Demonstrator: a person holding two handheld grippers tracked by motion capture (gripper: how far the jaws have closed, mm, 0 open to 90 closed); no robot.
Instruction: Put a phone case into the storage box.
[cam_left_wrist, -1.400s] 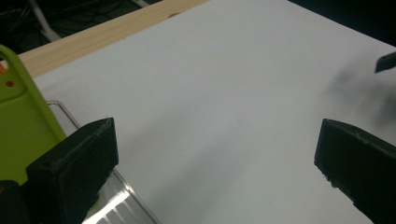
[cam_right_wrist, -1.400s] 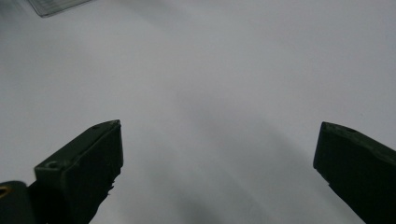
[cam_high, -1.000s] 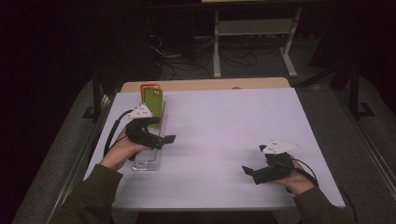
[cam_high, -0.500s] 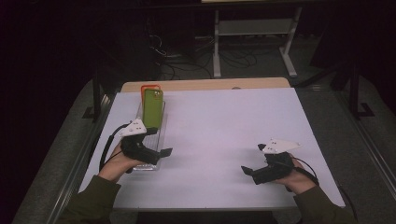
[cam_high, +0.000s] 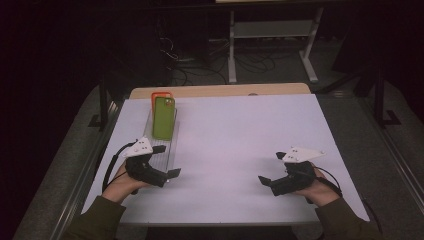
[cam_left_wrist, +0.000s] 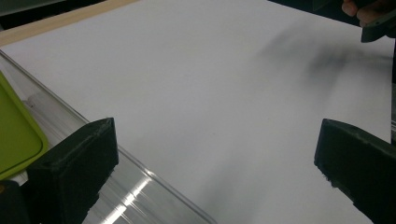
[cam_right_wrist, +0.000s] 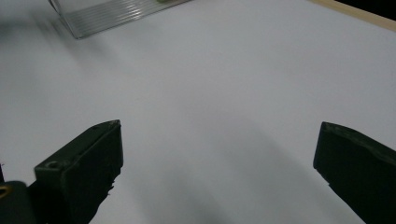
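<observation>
Left tool (cam_high: 167, 175) sat near the bench's (cam_high: 240, 135) front left corner, jaws wide apart w/ nothing between them, hovering right over the near end of a clear plastic tray (cam_high: 159, 150). That tray ran along the left edge of the bench, front to back. In it stood a green phone (cam_high: 164, 118), leaning back a bit, w/ an orange phone (cam_high: 158, 95) just behind it toward the far left corner, mostly hidden by the green one. Couldn't tell if the two were touching.

From the left tool's own cam you could see the tray's clear rim (cam_left_wrist: 116, 158) running diagonally past the left jaw, and a corner of the green phone (cam_left_wrist: 16, 135) at the left edge of the pic. Left jaw looked to be over the tray, right jaw over bare white bench. Not touching either phone afaict.

Right tool (cam_high: 270, 181) was near the front right corner, well apart from the tray, jaws also spread wide and holding nothing. Its cam showed white bench between the jaws and the tray's ribbed end (cam_right_wrist: 107, 14) far off at the top left.

Both hands (cam_high: 122, 182) came in from the front edge, sleeves olive.
</observation>
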